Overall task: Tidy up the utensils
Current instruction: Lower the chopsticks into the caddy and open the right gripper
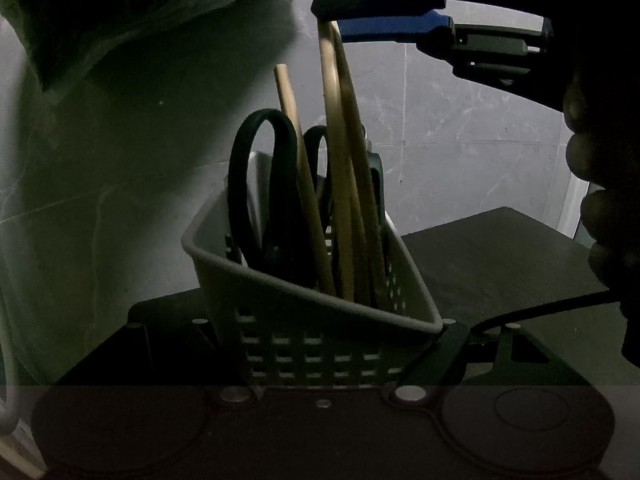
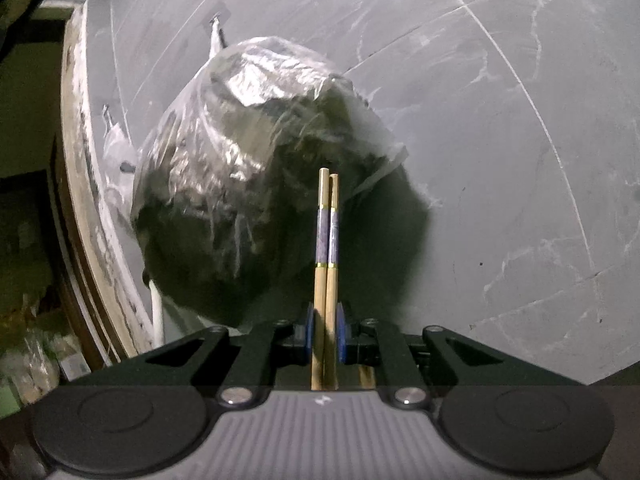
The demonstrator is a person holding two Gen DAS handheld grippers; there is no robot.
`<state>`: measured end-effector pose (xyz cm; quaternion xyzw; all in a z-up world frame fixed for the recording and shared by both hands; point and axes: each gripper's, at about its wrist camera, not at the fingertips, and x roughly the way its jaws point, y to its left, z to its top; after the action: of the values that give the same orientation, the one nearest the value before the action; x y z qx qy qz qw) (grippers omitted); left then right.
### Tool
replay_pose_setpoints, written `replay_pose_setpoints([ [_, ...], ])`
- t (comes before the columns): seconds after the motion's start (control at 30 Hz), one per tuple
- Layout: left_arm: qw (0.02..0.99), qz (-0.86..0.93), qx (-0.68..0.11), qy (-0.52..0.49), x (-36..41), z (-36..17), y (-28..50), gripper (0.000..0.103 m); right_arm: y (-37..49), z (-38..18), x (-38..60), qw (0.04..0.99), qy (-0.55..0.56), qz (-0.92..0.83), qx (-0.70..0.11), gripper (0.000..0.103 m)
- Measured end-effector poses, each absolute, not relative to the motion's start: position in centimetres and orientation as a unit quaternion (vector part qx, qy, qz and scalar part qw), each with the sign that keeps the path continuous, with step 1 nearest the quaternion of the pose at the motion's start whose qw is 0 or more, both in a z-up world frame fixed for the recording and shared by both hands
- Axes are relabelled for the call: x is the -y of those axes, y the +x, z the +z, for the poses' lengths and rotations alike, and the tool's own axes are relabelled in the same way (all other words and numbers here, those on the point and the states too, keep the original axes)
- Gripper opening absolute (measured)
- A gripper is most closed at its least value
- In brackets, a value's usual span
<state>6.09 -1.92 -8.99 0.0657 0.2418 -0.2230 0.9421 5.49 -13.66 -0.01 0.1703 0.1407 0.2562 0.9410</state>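
A white perforated utensil basket point(image 1: 312, 332) sits right in front of my left gripper point(image 1: 340, 344), whose fingers stand on either side of its lower wall. It holds black-handled scissors point(image 1: 264, 184) and a single wooden chopstick point(image 1: 304, 184). My right gripper point(image 1: 332, 16) comes in from the upper right and is shut on a pair of wooden chopsticks point(image 1: 344, 168) whose lower ends stand in the basket. In the right wrist view my right gripper point(image 2: 325, 334) clamps the chopsticks point(image 2: 327, 240), whose purple-banded tops point upward.
A dark shelf surface point(image 1: 500, 264) carries the basket. A grey marbled tile wall point(image 1: 460, 92) stands behind. A plastic-wrapped bundle point(image 2: 248, 160) hangs on the wall above. A wooden frame edge point(image 2: 80, 200) runs at the left.
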Motion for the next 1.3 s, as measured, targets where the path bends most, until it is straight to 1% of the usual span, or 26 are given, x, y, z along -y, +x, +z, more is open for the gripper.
replay_pose_setpoints([
  [0.77,0.941,-0.221,-0.248,0.067,1.3,-9.6,5.9,0.079,4.7,-1.4,13.5,0.932,0.089,0.296,-0.190,0.014],
  [1.3,0.941,-0.220,-0.249,0.067,1.4,-9.6,5.8,0.079,4.2,-2.0,13.3,0.927,0.077,0.297,-0.216,0.014],
])
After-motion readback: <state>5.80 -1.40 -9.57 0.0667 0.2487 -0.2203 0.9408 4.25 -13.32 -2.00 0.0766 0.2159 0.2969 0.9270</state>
